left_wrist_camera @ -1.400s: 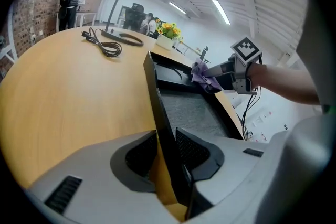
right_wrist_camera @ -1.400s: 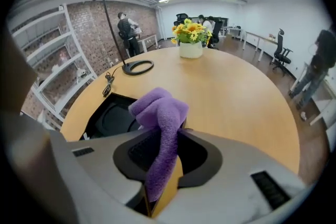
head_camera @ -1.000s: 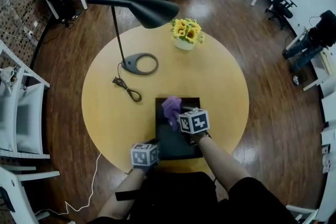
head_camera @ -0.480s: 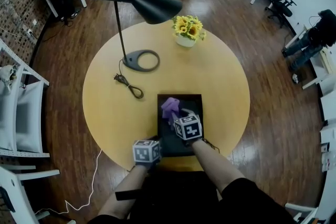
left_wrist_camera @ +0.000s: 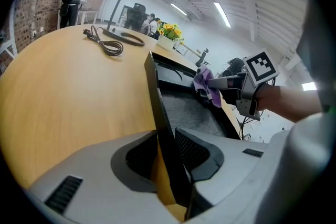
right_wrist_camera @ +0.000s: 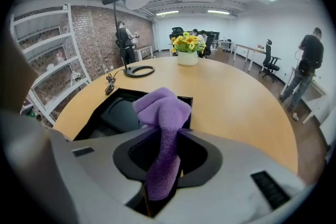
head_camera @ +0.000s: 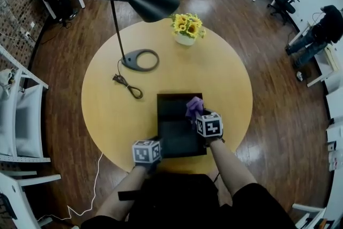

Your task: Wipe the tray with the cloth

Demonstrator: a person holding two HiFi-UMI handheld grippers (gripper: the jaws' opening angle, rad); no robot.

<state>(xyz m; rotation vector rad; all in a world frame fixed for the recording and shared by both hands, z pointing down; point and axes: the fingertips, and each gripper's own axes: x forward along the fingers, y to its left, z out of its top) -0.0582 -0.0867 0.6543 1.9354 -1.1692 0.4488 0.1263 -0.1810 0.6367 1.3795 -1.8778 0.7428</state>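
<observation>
Our right claw (head_camera: 200, 115), clamped on the purple cloth (head_camera: 194, 105), has swept from the tray's (head_camera: 170, 139) 12 o'clock to its 2 o'clock rim, so we judge a wiping stroke under way. Our left claw (left_wrist_camera: 167, 152) pinches the tray's 7 o'clock rim, steadying it at the desk's (head_camera: 112, 110) 6 o'clock edge.

Right side of round yellow wooden table (head_camera: 228, 80): bare, free to pass. Far left: black desk lamp with ring base (head_camera: 140, 59); black cord (head_camera: 127, 86) between it and flat black tray (head_camera: 174, 134). Far middle: white pot of yellow sunflowers (head_camera: 186, 29). On tray: left gripper (left_wrist_camera: 167, 144) pinches near left rim, right gripper (head_camera: 198, 115) with pinched purple cloth (head_camera: 194, 106) fills far right part.
</observation>
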